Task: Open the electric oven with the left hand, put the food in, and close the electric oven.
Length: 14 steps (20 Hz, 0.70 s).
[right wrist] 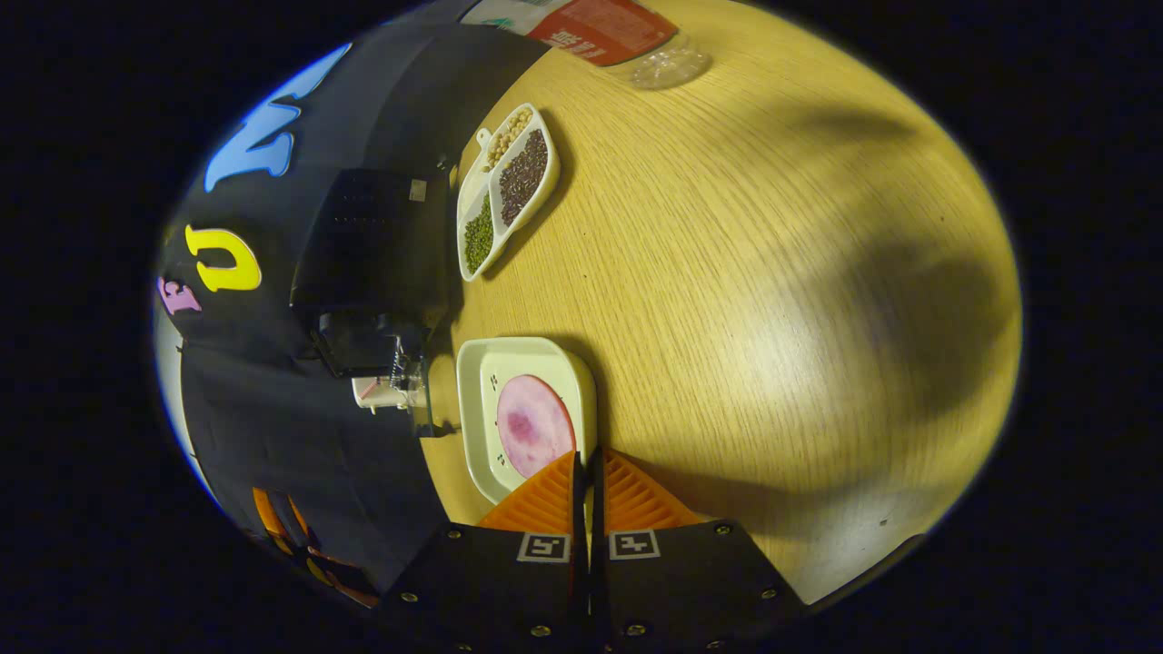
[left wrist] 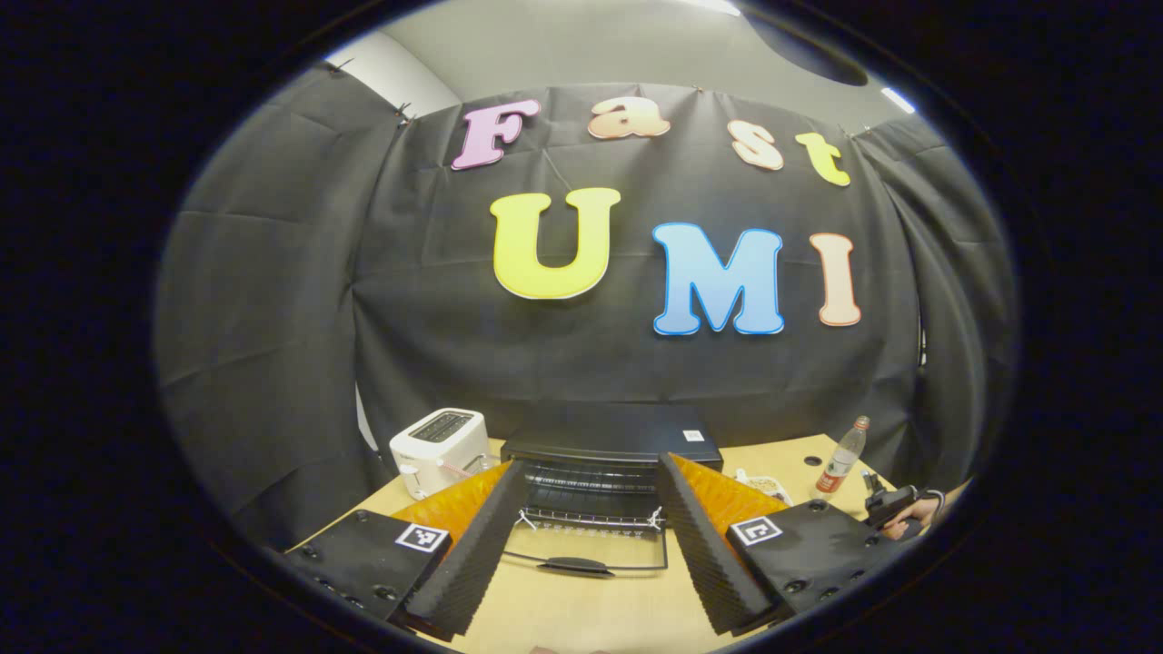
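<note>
My left hand-held gripper (left wrist: 591, 545) gapes wide before the black electric oven (left wrist: 607, 459), door down.
My right hand-held gripper (right wrist: 588, 472), pressed together, hides the white plate's (right wrist: 472, 400) near edge; pink round meat slice (right wrist: 531, 422) lies just ahead.

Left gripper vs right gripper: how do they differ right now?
1. The left gripper is open, fingers spread wide; the right gripper is shut, fingers together.
2. The left gripper faces the oven, whose door is down; the right gripper points at the plate with the pink slice.
3. The left gripper holds nothing; the right gripper seems to pinch the plate's rim.
Both are above the wooden table.
</note>
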Available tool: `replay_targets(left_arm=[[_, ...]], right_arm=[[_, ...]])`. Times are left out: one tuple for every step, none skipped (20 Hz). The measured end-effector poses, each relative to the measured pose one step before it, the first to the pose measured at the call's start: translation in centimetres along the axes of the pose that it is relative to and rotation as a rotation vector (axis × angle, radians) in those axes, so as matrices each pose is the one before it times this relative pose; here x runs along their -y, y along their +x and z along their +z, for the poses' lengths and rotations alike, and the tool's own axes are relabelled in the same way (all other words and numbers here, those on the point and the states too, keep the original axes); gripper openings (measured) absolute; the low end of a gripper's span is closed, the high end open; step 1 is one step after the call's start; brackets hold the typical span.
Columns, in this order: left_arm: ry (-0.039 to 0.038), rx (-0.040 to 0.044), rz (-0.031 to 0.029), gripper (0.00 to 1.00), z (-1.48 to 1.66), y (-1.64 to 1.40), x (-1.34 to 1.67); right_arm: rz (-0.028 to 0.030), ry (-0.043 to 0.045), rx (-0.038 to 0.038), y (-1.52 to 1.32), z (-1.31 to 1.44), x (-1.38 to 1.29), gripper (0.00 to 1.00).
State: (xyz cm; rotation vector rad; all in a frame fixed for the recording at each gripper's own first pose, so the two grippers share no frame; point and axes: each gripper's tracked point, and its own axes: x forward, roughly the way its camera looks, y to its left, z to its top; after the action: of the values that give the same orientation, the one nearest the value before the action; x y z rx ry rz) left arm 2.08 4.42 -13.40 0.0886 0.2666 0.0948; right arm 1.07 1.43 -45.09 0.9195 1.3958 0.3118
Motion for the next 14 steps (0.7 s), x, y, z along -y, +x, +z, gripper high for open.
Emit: replay_targets(left_arm=[[0.00092,-0.00032,0.00124,1.00,0.069,0.193,-0.004],[0.00352,0.00263,-0.00150,1.00,0.215,0.151,-0.010],[0.00527,0.00666,-0.00250,1.00,0.305,0.155,-0.028],[0.00358,0.00905,-0.00493,1.00,0.347,0.195,-0.095],[0.00116,0.00800,-0.00885,1.00,0.229,0.117,0.003],[0.00070,0.00727,-0.00949,1.00,0.192,0.168,-0.122],[0.00019,0.00260,-0.01297,1.00,-0.138,0.144,-0.232],[0.00152,0.00342,-0.01491,1.00,-0.039,-0.056,-0.266],[0.00551,0.00220,-0.01220,0.97,-0.345,0.152,-0.451],[0.01075,-0.00262,-0.01237,0.97,-0.302,0.134,-0.465],[0.01597,-0.00011,-0.01191,0.99,-0.357,-0.125,-0.634],[0.01487,0.00477,-0.01434,1.00,-0.093,-0.191,-0.572],[0.00796,0.00389,-0.01338,1.00,-0.121,-0.109,-0.620],[0.00217,0.00530,-0.01548,1.00,-0.016,-0.283,-0.507]], right_arm=[[0.02662,0.01767,0.02129,0.064,-0.124,-0.385,0.01],[0.01609,0.01236,0.02142,-0.253,-0.175,-0.265,0.01],[0.01464,0.01400,0.01358,-0.540,-0.534,-0.350,0.01],[0.00038,0.00756,0.01603,-0.416,-0.436,-0.308,0.01],[-0.00068,0.00197,0.01474,-0.332,-0.503,-0.451,0.01],[-0.00399,-0.00281,0.01823,-0.365,-0.464,-0.631,0.01],[-0.00414,-0.00800,0.01806,-0.178,-0.686,-0.769,0.01],[-0.01011,-0.00535,0.01682,-0.222,-0.598,-0.848,0.01],[-0.02539,0.00196,0.02299,-0.288,-0.722,-0.736,0.01],[-0.02470,0.00428,0.02681,-0.043,-0.494,-0.847,0.01],[-0.03039,0.00204,0.02373,0.067,-0.762,-0.871,0.01],[-0.02569,0.00022,0.01987,-0.162,-0.780,-0.988,0.01],[-0.01383,-0.00127,0.01956,-0.238,-0.956,-1.232,0.01],[-0.01056,-0.00032,0.01752,0.032,-0.816,-1.432,0.01]])
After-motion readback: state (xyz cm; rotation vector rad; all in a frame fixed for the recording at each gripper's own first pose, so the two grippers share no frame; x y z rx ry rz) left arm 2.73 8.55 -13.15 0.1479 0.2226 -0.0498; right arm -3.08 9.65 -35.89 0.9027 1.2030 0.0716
